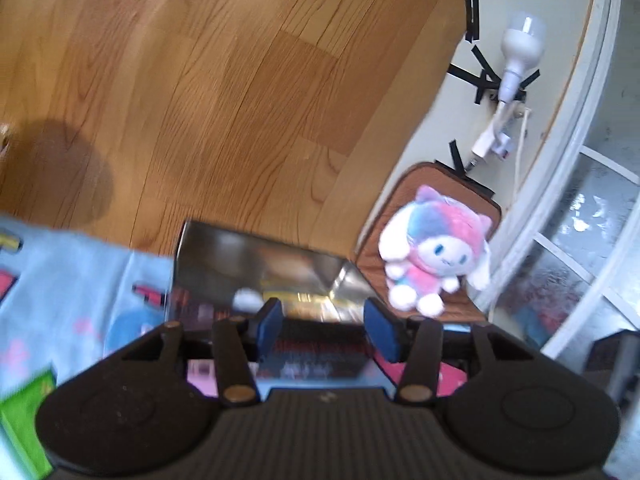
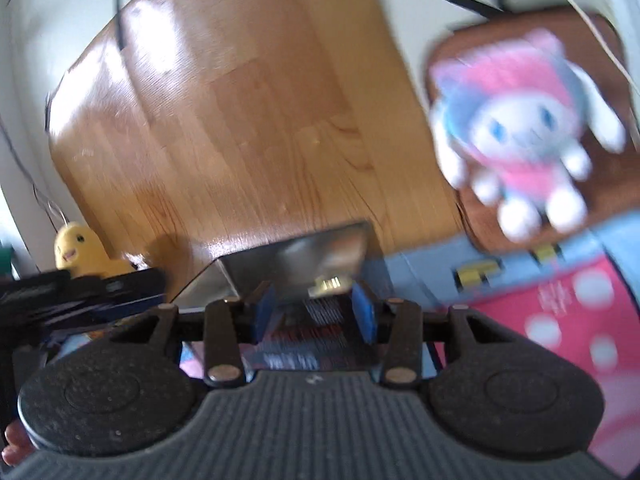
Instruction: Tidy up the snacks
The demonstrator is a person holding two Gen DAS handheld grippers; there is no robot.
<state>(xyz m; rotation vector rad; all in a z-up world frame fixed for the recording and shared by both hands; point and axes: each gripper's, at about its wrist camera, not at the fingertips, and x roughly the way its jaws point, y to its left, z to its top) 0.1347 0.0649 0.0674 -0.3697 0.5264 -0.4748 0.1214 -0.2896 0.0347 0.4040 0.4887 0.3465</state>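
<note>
A: Both views are blurred. The left gripper [image 1: 322, 322] has its blue pads [image 1: 271, 326] apart. A snack packet [image 1: 316, 354], dark with red print, lies in the gap between them and just below, its foil upper part [image 1: 256, 264] rising ahead of the tips. I cannot see either pad pressing on it.

B: The right gripper [image 2: 314, 312] reads the same: jaws parted, with the same kind of dark printed packet [image 2: 316, 350] below the gap and a silver flap [image 2: 296, 260] standing ahead. Pads appear clear of it.

A: Where does it rest?

B: On a light blue patterned cloth [image 1: 60, 280] at the edge of the wooden floor [image 1: 200, 100], near the plush toy [image 1: 432, 256] on its brown cushion [image 1: 432, 184].

A: Long axis?

B: It seems to run straight ahead along the fingers in both views, printed end towards the cameras, foil end away. My judgement: neither hand is clearly nearer; each straddles it from the near end.

A: A green box [image 1: 26, 420] sits at the far left, untouched.
</note>
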